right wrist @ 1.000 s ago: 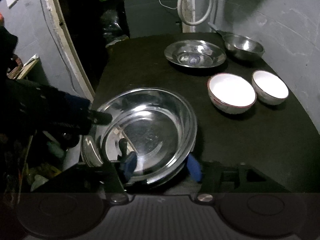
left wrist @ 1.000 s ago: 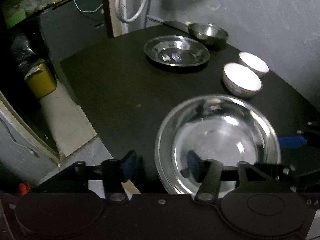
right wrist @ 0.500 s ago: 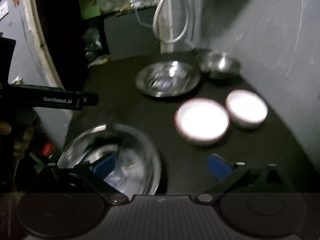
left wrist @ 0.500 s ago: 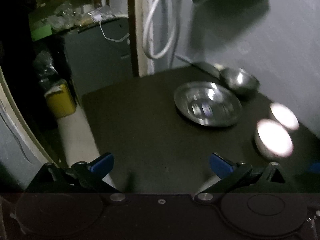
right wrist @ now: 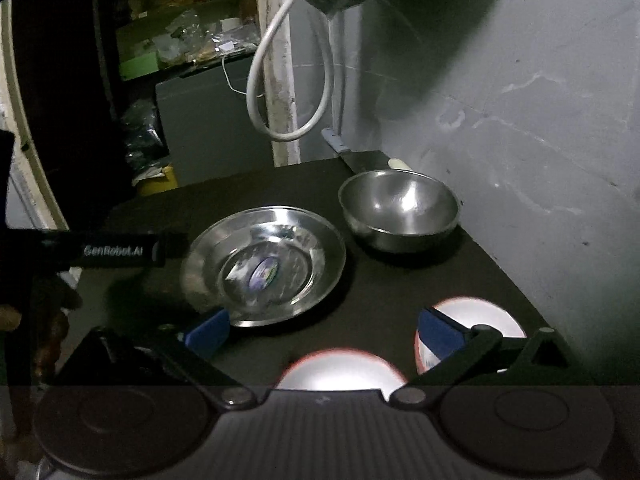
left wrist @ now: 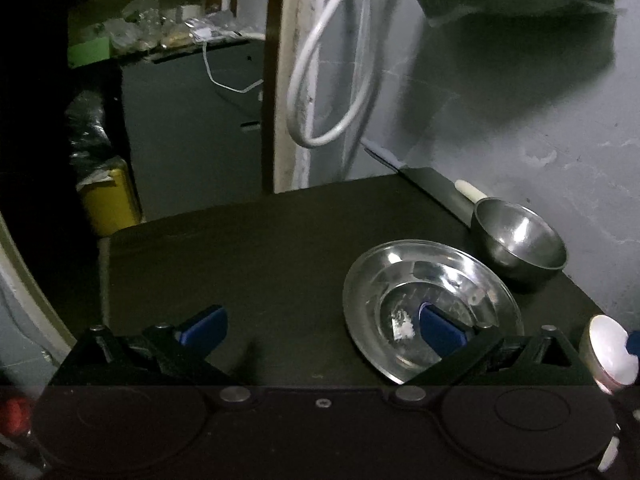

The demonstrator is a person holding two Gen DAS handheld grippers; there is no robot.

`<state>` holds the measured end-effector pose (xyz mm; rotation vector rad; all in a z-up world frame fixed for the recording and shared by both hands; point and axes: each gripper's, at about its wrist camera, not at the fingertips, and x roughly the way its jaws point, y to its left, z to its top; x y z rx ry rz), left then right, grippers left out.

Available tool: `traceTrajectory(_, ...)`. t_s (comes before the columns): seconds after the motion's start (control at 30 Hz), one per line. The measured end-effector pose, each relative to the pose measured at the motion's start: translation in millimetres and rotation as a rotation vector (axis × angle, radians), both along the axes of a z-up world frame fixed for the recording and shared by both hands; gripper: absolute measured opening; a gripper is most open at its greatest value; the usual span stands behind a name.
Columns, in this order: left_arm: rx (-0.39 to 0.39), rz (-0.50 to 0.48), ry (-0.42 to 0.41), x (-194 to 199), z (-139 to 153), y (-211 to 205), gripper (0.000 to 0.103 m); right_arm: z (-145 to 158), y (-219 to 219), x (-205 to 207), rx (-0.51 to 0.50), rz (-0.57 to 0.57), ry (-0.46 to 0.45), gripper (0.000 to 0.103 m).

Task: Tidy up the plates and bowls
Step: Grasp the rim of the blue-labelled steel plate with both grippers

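A shallow steel plate point(left wrist: 430, 300) point(right wrist: 264, 264) lies on the black table point(left wrist: 248, 248), with a deep steel bowl point(left wrist: 520, 244) point(right wrist: 400, 212) behind it by the wall. Two white bowls with red rims sit near the right wrist camera: one point(right wrist: 340, 370) close between the fingers, one point(right wrist: 484, 324) behind the right finger. One white bowl point(left wrist: 608, 352) shows at the left view's right edge. My left gripper point(left wrist: 322, 330) is open and empty above the table. My right gripper point(right wrist: 324, 330) is open and empty. The left gripper's body point(right wrist: 116, 250) shows in the right view.
A grey wall point(right wrist: 520, 120) borders the table on the right. A white hose loop point(left wrist: 332, 80) hangs on a post behind the table. A knife point(left wrist: 424, 184) lies along the wall. A yellow container point(left wrist: 108, 200) stands on the floor to the left.
Both grippers let go of the large steel plate, opened wide, and moved forward and up. The large plate has dropped out of view; the far plate and bowls are now closer.
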<state>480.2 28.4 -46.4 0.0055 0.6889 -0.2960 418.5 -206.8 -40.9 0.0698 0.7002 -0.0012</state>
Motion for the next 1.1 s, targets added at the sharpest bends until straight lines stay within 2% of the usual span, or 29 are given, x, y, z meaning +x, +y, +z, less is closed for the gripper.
traceTrajectory(0.33,-0.015,-0.037,0.059,28,-23,-13,0.102,-27,-2,45,0.000,0.018,0.044,0.099)
traceTrajectory(0.5,-0.033,-0.040,0.057,32,-26,-15,0.099,-33,1,54,0.017,0.040,0.046,0.083)
traceTrajectory(0.6,-0.048,-0.057,0.069,34,-27,-16,0.089,-35,2,59,0.027,0.047,0.058,0.070)
traceTrajectory(0.8,-0.058,-0.081,0.088,37,-29,-18,0.070,-39,2,66,0.046,0.048,0.083,0.052)
traceTrajectory(0.87,-0.061,-0.086,0.098,38,-30,-18,0.054,-41,2,67,0.050,0.051,0.092,0.047)
traceTrajectory(0.9,-0.064,-0.090,0.104,38,-30,-17,0.050,-41,2,67,0.056,0.055,0.094,0.042)
traceTrajectory(0.97,-0.075,-0.094,0.116,39,-30,-16,0.041,-41,3,66,0.054,0.055,0.091,0.040)
traceTrajectory(1.1,-0.085,-0.093,0.127,37,-29,-14,0.038,-39,2,64,0.065,0.057,0.089,0.037)
